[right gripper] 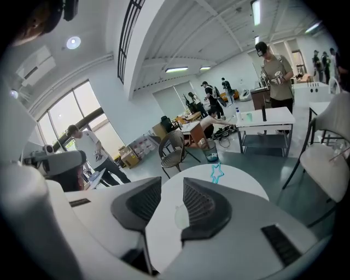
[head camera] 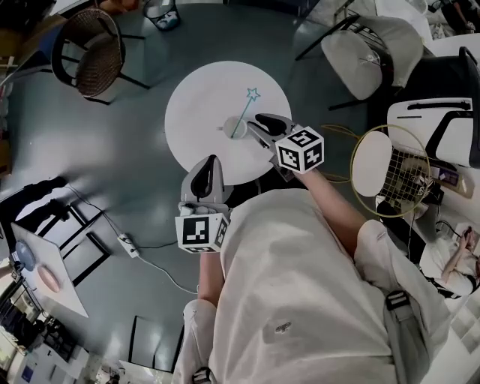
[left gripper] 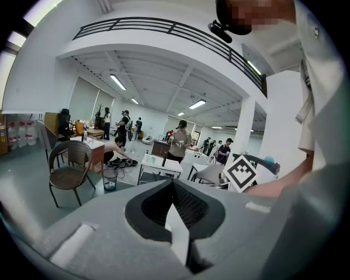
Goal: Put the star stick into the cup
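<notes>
On the round white table (head camera: 199, 97) stands a small clear cup (head camera: 235, 128). The star stick (head camera: 245, 110) leans out of it, its blue star (head camera: 253, 94) pointing to the far right. My right gripper (head camera: 255, 122) is open just right of the cup, nothing between its fingers. In the right gripper view the cup (right gripper: 182, 216) shows faintly in the gap of that gripper (right gripper: 172, 183), with the star (right gripper: 217, 173) beyond. My left gripper (head camera: 209, 161) hovers shut over the table's near edge and holds nothing; in its own view this gripper (left gripper: 172, 186) faces the room.
A wicker chair (head camera: 88, 52) stands far left of the table, a white-cushioned chair (head camera: 367, 52) far right. A racket (head camera: 390, 171) lies to the right of my arm. A bin (head camera: 161, 13) sits beyond the table, and a power strip (head camera: 127, 244) lies on the floor.
</notes>
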A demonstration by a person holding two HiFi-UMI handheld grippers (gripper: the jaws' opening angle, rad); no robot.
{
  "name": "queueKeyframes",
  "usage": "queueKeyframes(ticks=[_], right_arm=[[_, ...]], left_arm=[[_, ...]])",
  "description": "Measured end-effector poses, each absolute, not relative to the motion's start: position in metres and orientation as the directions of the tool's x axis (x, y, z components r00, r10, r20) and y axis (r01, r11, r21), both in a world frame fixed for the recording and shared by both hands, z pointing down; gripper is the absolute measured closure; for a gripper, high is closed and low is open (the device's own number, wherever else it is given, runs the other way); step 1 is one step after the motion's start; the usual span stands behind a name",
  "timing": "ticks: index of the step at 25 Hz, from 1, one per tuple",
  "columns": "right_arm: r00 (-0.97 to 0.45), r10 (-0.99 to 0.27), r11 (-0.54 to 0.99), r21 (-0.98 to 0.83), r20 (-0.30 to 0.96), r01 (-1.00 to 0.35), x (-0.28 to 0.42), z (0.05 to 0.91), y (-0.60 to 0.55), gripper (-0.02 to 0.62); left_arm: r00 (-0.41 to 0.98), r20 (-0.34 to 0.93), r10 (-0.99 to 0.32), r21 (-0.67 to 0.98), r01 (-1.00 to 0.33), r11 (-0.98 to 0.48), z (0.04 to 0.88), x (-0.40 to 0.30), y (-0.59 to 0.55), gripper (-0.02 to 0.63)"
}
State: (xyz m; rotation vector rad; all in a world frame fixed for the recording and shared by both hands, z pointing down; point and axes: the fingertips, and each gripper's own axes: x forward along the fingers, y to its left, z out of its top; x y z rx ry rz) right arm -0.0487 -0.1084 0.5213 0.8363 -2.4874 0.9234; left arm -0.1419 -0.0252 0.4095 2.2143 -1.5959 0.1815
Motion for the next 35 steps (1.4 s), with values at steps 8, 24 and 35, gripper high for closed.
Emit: queueKeyframes(ticks=[8,24,35], right_arm=[[-0.785,-0.48,0.681,-0.398,0.391,-0.615,-0.05,0.448,-0.089,0.502],[-0.833,-0.469,0.807,-0.241,0.292,-0.539,-0.058,0.397,-0.039,0.586],[-0.828,-0.471,0.807,-0.23,0.306,-0.544,-0.057,0.396,-0.014,0.588]], left_arm=[[0.374,0.308,-0.875,0.257,-0.918,-0.302,0.4,-0.143,-0.017,0.595],[0.389,0.272,-0.88,0.286,-0.906,-0.312,0.39,-0.142,0.005,0.595],[0.378,0.276,-0.884,0.289,-0.909,-0.299,0.399,-0.154,0.036,0.595]])
